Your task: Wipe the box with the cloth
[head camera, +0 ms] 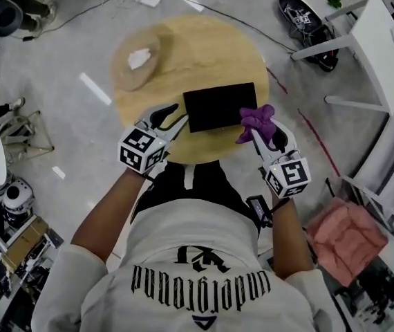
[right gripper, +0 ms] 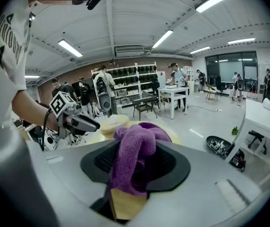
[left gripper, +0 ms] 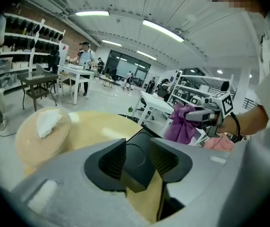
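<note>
The black box (head camera: 220, 106) is lying flat on the round table (head camera: 204, 47), its long axis running from the left gripper (head camera: 178, 115) across to the right gripper (head camera: 258, 135). The left jaws are standing apart, with the box's near corner sitting between them. The right jaws are clamping the purple cloth (head camera: 258, 120), which is bunching just over the box's right end.

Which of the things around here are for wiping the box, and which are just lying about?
For the job: black box, purple cloth held in the right tongs, left tongs open at the box's corner, round wooden table.
Lying about: tan round pad with a white wad, black sneaker, pink cloth.
</note>
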The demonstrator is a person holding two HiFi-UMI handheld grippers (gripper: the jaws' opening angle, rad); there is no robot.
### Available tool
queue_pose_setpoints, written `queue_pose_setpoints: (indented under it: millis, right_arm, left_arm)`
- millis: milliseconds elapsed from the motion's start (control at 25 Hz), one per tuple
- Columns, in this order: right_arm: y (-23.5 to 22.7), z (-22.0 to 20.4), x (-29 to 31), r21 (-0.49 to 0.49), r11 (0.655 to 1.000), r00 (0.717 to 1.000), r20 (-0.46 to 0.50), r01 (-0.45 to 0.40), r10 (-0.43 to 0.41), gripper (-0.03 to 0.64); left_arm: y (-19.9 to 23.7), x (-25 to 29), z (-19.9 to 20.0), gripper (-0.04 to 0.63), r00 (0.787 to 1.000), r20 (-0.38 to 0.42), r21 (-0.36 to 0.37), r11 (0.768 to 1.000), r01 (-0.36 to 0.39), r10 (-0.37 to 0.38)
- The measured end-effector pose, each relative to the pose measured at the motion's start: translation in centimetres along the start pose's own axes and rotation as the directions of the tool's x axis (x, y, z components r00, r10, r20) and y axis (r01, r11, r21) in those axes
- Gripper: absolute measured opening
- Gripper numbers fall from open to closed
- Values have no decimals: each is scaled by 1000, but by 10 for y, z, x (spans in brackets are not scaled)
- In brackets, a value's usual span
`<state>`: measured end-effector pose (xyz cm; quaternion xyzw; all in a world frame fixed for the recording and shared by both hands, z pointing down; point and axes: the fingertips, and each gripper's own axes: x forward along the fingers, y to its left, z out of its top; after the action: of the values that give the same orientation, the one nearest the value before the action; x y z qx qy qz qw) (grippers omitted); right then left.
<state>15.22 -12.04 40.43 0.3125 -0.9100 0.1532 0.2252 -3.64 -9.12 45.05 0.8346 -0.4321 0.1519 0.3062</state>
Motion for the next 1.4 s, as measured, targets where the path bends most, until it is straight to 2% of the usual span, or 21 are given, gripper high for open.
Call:
queue_pose_setpoints:
  millis: [200,400,600,760,840,960,1160,1280,1400]
  right_arm:
    - [-18,-58,41,29,999,995,-91,-42,45,167]
    - [-41,-109,71,-12,1000,983,-181,-8,6,171]
    - [-45,-124,78,-11,1000,991,-130,22,-23,166]
    - [-26,-128,82,40,998,991,-126,41,-36,165]
    - [1,-128,90,44,999,993,-119,-7,13,164]
    - [58,-125,111,-1,995,989,-111,-104,103,164]
    - [140,-115,140,-82,970,967,-140,-228,215,163]
    - [148,-125,143,-141,959,958,-183,-246,219,158]
    - [127,-126,136,-160,962,962,-196,-223,190,153]
  left_arm:
    - [23,36,-57,206,996,-88,-124,992,-15,4]
    - [48,68,-86,215,994,-112,-218,976,-27,2]
    - [55,88,-99,212,995,-88,-309,951,8,-37]
    - [55,86,-100,204,998,-65,-330,944,-2,-21]
    - [55,86,-101,201,998,-58,-337,942,-10,-10]
    - [56,85,-100,199,998,-57,-336,942,-17,-2]
    - [56,81,-102,193,998,-60,-354,935,-17,-5]
    - [57,82,-102,195,998,-62,-344,939,-18,-3]
    - [56,85,-101,196,997,-71,-326,945,-20,-3]
